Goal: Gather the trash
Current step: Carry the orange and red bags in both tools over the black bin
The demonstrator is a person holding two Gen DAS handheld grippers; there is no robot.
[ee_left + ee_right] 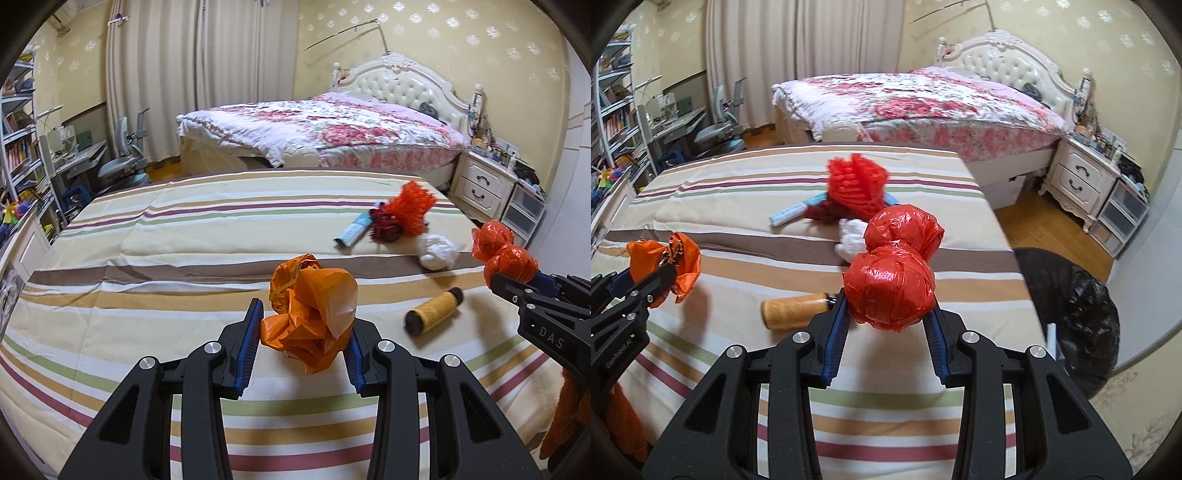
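While left gripper (303, 332) clamps orange bag (310, 314), right gripper (886, 321) clamps red bag (894, 280); spool (794, 308) beside.

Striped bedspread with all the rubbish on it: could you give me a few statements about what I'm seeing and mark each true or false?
1. The left gripper is clamped on a crumpled orange plastic bag. True.
2. The right gripper is empty. False: it grips a red plastic bag bundle.
3. A yellow thread spool lies on its side on the striped bedspread. True.
4. The red mesh netting is already in the black bin bag. False: it lies on the bedspread, beside a white crumpled wad.
5. The black bin bag stands on the bedspread. False: it is on the floor beside it.
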